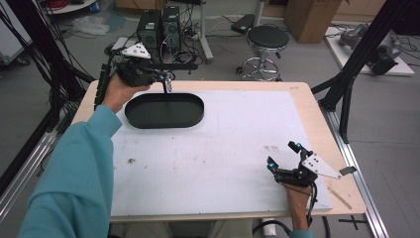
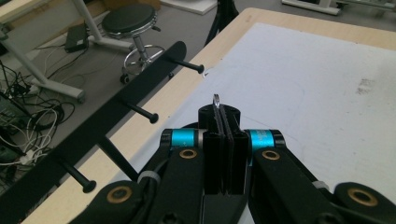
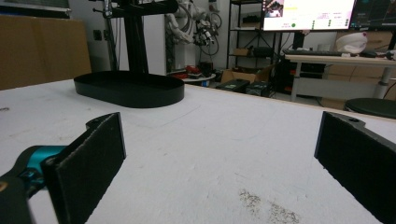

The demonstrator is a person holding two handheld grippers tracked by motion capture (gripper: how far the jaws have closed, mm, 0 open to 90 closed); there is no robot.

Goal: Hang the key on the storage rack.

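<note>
High view. Left gripper (image 1: 167, 82) raised over the far rim of a black oval tray (image 1: 164, 110), beside the black rack (image 1: 168, 67) with pegs that rises from it; jaws pressed together on a small metal item, too small here to identify. Right gripper (image 1: 283, 156) low over the white mat (image 1: 218, 148) near the front right corner of the table (image 1: 317, 114), jaws spread, nothing between them. Stool (image 1: 266, 42) and computer towers (image 1: 158, 27) on the floor beyond the table.

Left gripper view. Jaws closed flat against each other, clamped on a thin metal ring or hook (image 2: 216, 100) whose curved tip alone projects above the pads. Black rack bar (image 2: 93, 135) running diagonally at left, several pegs (image 2: 142, 112) pointing outward, none carrying anything visible. Mat and wooden table edge below.

Right gripper view. Both pads wide apart at the frame sides, hovering just above the mat; tray (image 3: 130, 88) and rack post (image 3: 135, 42) well beyond, desks and monitors (image 3: 308, 14) behind.

Risk, as judgement: likely aim, hanging the ring on a peg. So little metal protruding that misalignment with a peg could twist it within the pads or drop it into the tray or off the far table edge; a push against the bar could tip the light rack, the right gripper being too far off to steady it.
</note>
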